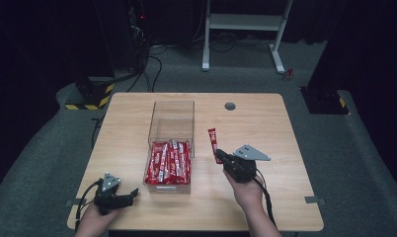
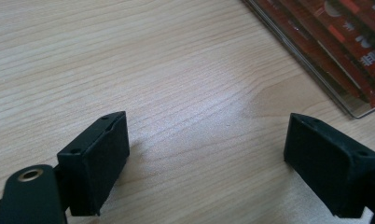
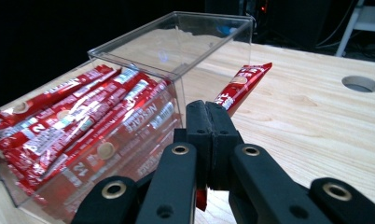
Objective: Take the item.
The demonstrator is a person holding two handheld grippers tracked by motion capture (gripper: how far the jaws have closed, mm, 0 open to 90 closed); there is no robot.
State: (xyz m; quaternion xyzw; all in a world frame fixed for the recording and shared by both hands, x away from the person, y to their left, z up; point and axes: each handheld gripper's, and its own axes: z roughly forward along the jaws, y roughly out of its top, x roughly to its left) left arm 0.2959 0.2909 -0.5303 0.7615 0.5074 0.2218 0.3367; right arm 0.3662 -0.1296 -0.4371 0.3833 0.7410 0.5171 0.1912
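Note:
A clear plastic box (image 1: 171, 129) stands mid-table with several red coffee stick packets (image 1: 169, 162) stacked in its near half. My right gripper (image 1: 222, 158) is just right of the box, shut on one red stick packet (image 1: 214, 140) that points away from me. In the right gripper view the jaws press together on that packet (image 3: 242, 85), which sticks out past the box's corner (image 3: 176, 84). My left gripper (image 1: 132, 193) rests low at the table's near left, open with nothing between its pads (image 2: 99, 161). A corner of the box with packets (image 2: 349, 51) lies ahead of it.
The wooden table (image 1: 265, 123) has a round cable hole (image 1: 230, 105) at the back. The box's far half holds nothing. Bare wood lies to the right of my right gripper and around the left one. Beyond the table stand a white frame and dark equipment.

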